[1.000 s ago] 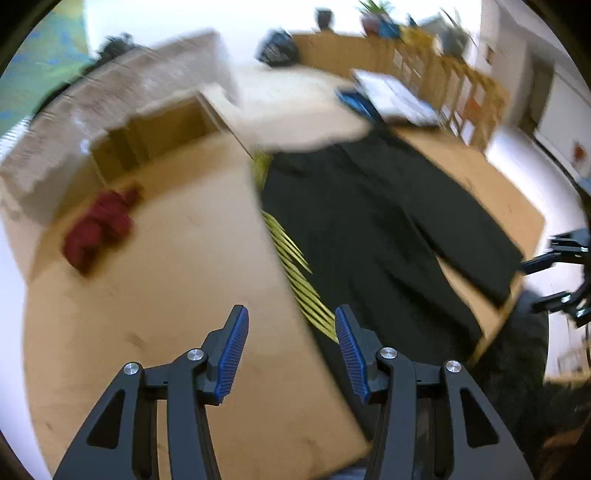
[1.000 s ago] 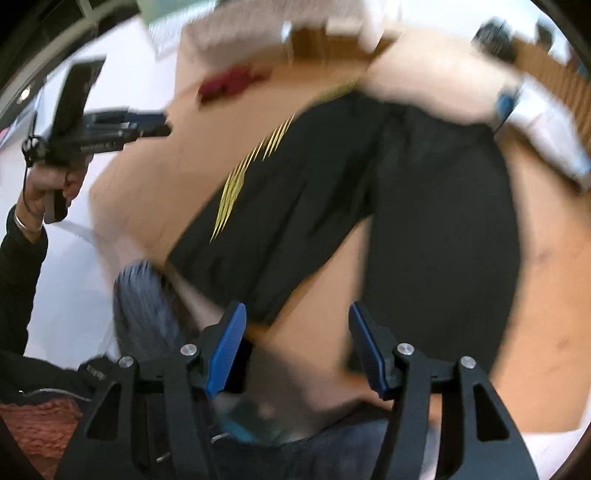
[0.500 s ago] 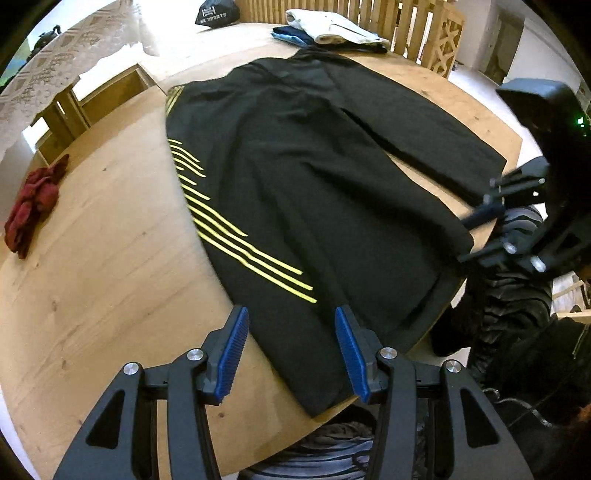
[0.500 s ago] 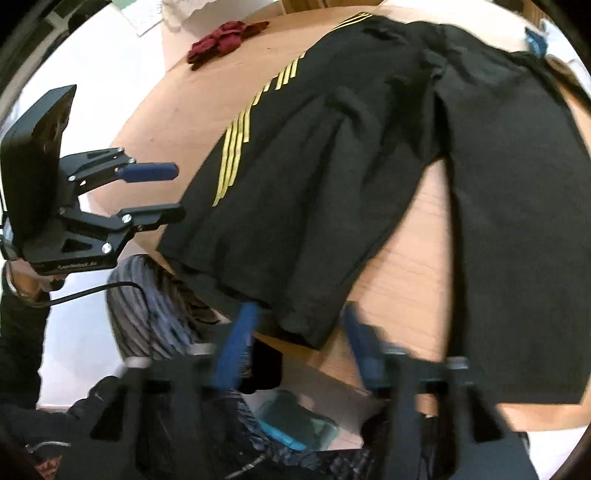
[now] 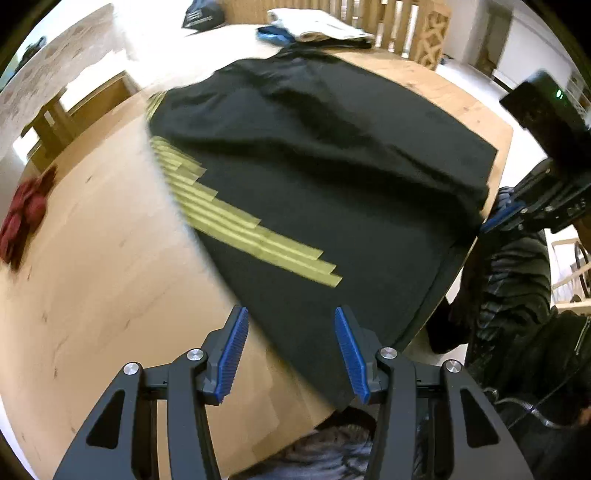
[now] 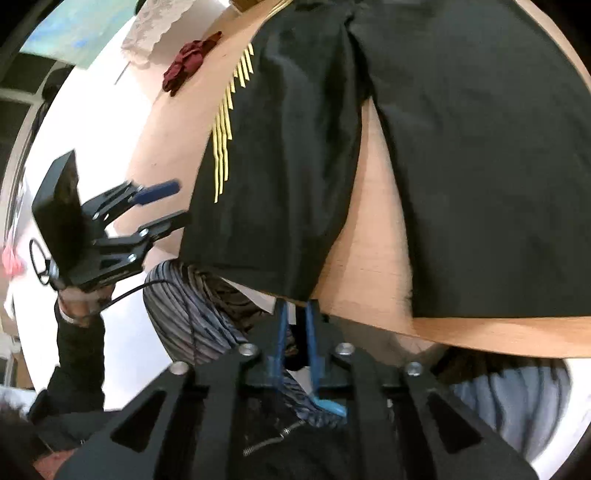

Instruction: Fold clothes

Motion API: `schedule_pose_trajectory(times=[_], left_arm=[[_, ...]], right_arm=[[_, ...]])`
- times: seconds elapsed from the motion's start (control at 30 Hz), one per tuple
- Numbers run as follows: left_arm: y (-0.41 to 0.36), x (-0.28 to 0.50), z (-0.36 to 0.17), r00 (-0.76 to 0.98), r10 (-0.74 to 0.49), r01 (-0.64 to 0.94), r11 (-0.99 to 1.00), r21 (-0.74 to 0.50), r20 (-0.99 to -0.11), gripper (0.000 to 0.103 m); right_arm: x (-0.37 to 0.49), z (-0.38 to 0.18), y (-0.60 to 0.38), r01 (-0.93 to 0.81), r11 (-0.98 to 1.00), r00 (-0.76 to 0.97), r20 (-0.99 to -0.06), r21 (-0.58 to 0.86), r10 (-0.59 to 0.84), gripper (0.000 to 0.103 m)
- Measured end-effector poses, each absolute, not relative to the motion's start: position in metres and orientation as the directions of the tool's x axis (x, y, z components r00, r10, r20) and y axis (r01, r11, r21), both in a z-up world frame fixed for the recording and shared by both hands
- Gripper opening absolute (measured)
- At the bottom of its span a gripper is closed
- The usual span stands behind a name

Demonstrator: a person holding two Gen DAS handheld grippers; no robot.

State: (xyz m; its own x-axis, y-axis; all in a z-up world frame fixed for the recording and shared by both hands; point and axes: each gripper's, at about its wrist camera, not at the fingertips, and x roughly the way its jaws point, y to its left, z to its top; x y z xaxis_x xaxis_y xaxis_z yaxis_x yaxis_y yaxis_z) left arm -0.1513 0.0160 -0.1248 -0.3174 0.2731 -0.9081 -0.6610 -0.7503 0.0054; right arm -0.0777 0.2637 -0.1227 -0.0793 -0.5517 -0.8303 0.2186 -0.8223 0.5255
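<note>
1. Black trousers [image 5: 332, 177] with yellow stripes [image 5: 243, 225] lie spread flat on a round wooden table [image 5: 92, 277]. Leg ends reach the near edge and hang slightly over it.
2. Left gripper [image 5: 288, 350] is released, blue pads wide apart. It hovers over the hem corner of the striped leg at the table edge. No cloth between the pads; can't tell whether it touches the fabric.
3. Right gripper [image 6: 295, 314] has its pads close together, clenched on the hem corner of the same leg [image 6: 291, 288] where it hangs off the edge.
4. In the right wrist view the two legs part, with a wedge of bare table [image 6: 373, 236] between them. The other leg [image 6: 480, 166] lies flat to the right.
5. The left gripper [image 6: 173, 206] also shows in the right wrist view, pads apart, just beside the striped side of the leg.
6. The right gripper body [image 5: 546, 192] appears at the right edge of the left wrist view, at the hem corner.
7. Red cloth [image 5: 22, 218] is bunched on the far left of the table, well apart from the trousers.
8. Folded white and blue clothes [image 5: 317, 31] sit at the far table edge, beyond the waistband.
9. The person's striped sleeve or garment [image 6: 192, 317] is below the table edge.
</note>
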Motion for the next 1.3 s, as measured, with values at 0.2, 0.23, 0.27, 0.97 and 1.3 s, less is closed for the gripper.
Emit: schedule_pose_trajectory(times=[0.2, 0.23, 0.27, 0.97, 1.3], left_arm=[[0.040, -0.159, -0.142, -0.265, 0.242, -0.709, -0.705, 0.019, -0.933, 0.048], [0.040, -0.159, -0.143, -0.263, 0.240, -0.710, -0.704, 0.019, -0.934, 0.047], [0.038, -0.159, -0.143, -0.260, 0.240, -0.708, -0.706, 0.016, -0.935, 0.049], [0.163, -0.138, -0.085, -0.343, 0.258, -0.712, -0.698, 0.071, -0.903, 0.061], [0.329, -0.121, -0.100, -0.379, 0.218, -0.793, -0.577, 0.195, -0.899, 0.062]], right_arm=[[-0.099, -0.090, 0.307, 0.184, -0.943, -0.333, -0.884, 0.279, -0.327, 0.028], [-0.105, -0.094, 0.314, 0.169, -0.959, -0.342, -0.899, 0.227, -0.273, 0.028], [-0.111, -0.100, 0.319, 0.157, -0.967, -0.340, -0.909, 0.199, -0.242, 0.028], [-0.120, -0.061, 0.441, 0.047, -0.968, -0.457, -0.856, 0.246, -0.240, 0.040], [-0.142, -0.075, 0.514, 0.028, -0.929, -0.474, -0.814, 0.368, -0.337, 0.042]])
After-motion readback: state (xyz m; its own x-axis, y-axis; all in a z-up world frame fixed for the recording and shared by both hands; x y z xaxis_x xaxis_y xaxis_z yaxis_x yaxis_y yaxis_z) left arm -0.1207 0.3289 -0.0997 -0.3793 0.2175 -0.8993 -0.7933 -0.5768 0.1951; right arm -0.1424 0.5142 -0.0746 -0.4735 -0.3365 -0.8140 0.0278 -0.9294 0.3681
